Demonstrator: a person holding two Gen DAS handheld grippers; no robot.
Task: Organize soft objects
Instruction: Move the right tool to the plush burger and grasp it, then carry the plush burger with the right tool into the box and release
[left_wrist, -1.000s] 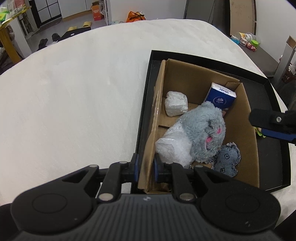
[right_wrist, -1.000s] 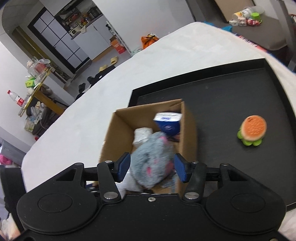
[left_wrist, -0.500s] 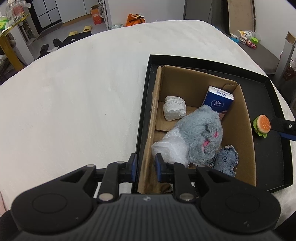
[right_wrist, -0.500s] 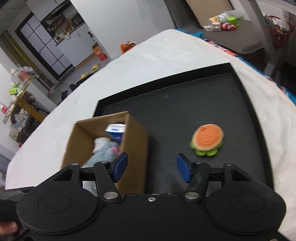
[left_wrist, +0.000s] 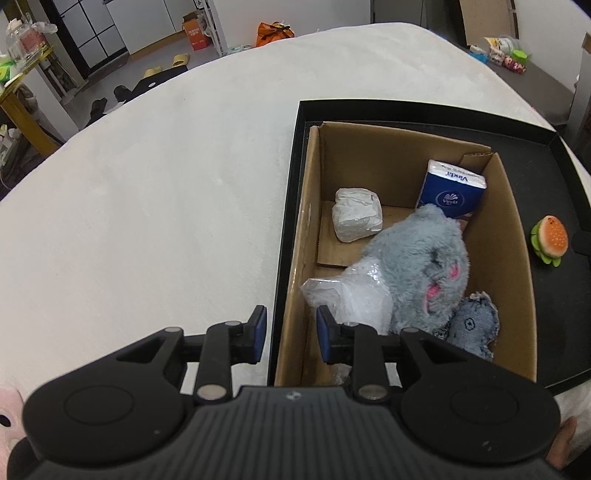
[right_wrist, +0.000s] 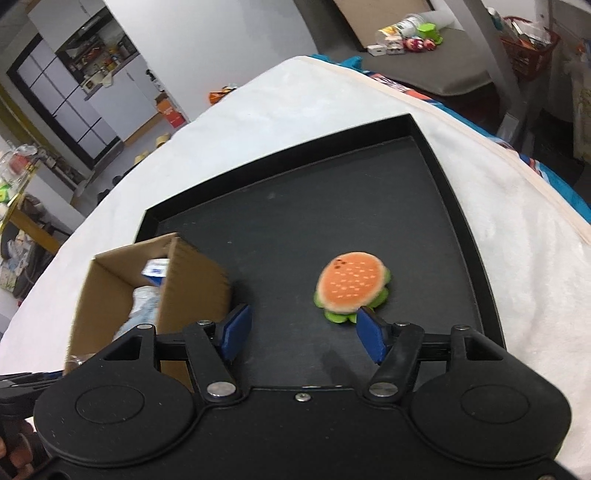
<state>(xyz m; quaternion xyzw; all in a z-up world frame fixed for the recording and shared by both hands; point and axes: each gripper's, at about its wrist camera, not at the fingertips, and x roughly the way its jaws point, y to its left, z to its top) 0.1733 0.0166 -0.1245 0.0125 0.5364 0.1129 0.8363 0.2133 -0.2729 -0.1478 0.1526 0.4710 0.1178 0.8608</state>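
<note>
Soft toys and packets fill the cardboard box in the left wrist view: a grey plush lies in the middle, a crumpled clear bag against its near side, a small blue-grey plush at its right, a white wrapped bundle and a blue tissue pack toward the far wall. The box stands at the left end of a black tray on a white tablecloth. A burger plush lies on the tray floor, to the right of the box and apart from it. The left gripper straddles the box's left wall and the tray rim; its jaws have just been opening and the pads stand clear of the cardboard, gripping nothing.

From the right wrist view, the right gripper hangs over the tray, its jaws having just been opening, now fairly wide and empty. Its right fingertip sits at the near edge of the burger plush; whether it touches is unclear. The box is at the left.
</note>
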